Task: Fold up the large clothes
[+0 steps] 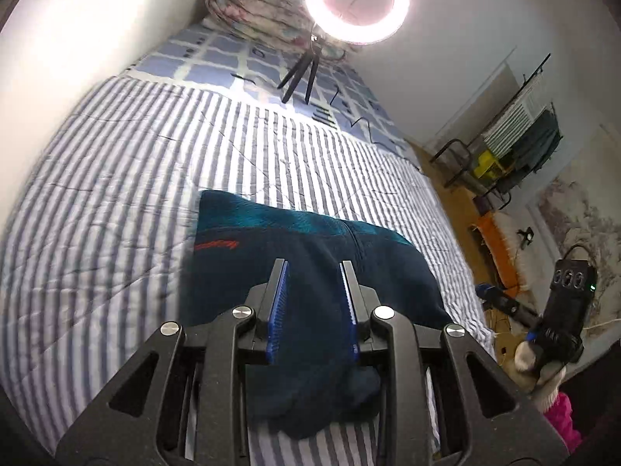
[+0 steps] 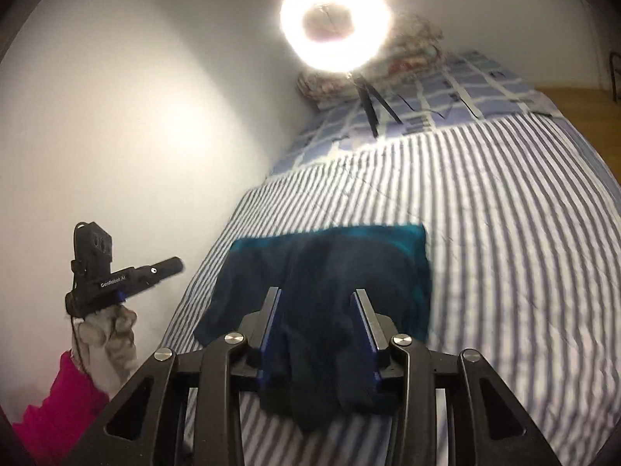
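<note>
Risk: folded dark blue garment [image 1: 310,272] on the striped bed cover [image 1: 116,194], well short of the ring light [image 1: 356,0], could slump open if either gripper snags a layer while above it. Left gripper [image 1: 315,268] fingers moderately apart, holding nothing; contact with the cloth unclear. Right gripper [image 2: 318,295] likewise parted and empty, over the garment's near edge.

A dark navy garment [image 1: 310,272] lies folded into a thick bundle on the striped bed, straight ahead of and beneath both claws. Its far edge shows a band of brighter teal, and a small orange-red mark sits left of the left claw [image 1: 314,268]. The near end, bunched and rounded, runs under the right claw [image 2: 318,295].
</note>
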Available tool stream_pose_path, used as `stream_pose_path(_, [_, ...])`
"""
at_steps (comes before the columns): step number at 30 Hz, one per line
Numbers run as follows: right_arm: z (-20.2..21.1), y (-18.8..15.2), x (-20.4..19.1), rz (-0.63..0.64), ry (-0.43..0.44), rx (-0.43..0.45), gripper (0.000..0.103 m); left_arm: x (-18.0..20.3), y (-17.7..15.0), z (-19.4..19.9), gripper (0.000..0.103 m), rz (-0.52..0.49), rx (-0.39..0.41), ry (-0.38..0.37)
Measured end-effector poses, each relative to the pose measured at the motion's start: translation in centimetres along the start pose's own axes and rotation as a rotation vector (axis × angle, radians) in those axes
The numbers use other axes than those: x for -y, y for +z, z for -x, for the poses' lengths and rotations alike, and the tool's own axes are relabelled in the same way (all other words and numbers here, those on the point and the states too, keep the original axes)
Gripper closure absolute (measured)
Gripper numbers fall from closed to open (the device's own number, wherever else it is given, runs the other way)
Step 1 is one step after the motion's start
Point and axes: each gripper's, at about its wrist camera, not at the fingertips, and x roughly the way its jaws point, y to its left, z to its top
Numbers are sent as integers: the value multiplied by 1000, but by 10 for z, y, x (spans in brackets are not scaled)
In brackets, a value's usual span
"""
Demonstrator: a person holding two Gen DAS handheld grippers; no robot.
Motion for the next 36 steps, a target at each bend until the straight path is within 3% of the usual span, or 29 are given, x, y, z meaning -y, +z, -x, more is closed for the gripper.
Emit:
stream_pose_path(2, [-22,-1,-7,31,-37,-16,64,1,0,-23,78,-35,-9,61])
stream_pose_path(5, [-60,-18,-3,122,-153,-103,64,-16,-11,-58,78,-33,-87,120])
stream_pose_path(7, [-74,-38,12,110,-193,-180,64,-39,-23,-86,78,-45,-148,227])
stream_pose_path(8, [-84,-52,22,92,-200,-209,66,-48,-29,-97,76,-50,-174,236])
stream_pose_path(10, [-87,-69,30,106,-195,-171,66,-55,-30,-101,76,-54,-168,208])
stream_pose_path(13, [-81,-56,20,152,-227,-220,67,-52,-22,-92,76,-32,-166,196])
stream_pose_path(17, [-55,-39,22,90,-182,-203,67,-45,-16,-67,76,-24,-134,177])
stream_pose_path(24, [-23,-12,16,46,-126,-86,67,13,-39,-50,76,-132,-151,-50])
stream_pose_path(27, [-30,-7,21,5,-118,-73,67,33,-55,-64,76,-194,-204,-106])
stream_pose_path(31, [-57,1,26,3,-125,-99,67,38,-81,-90,75,-289,-314,-70])
stream_pose_path(36, [-97,-6,46,22,-234,-180,73,10,-94,-99,74,-225,-339,-113])
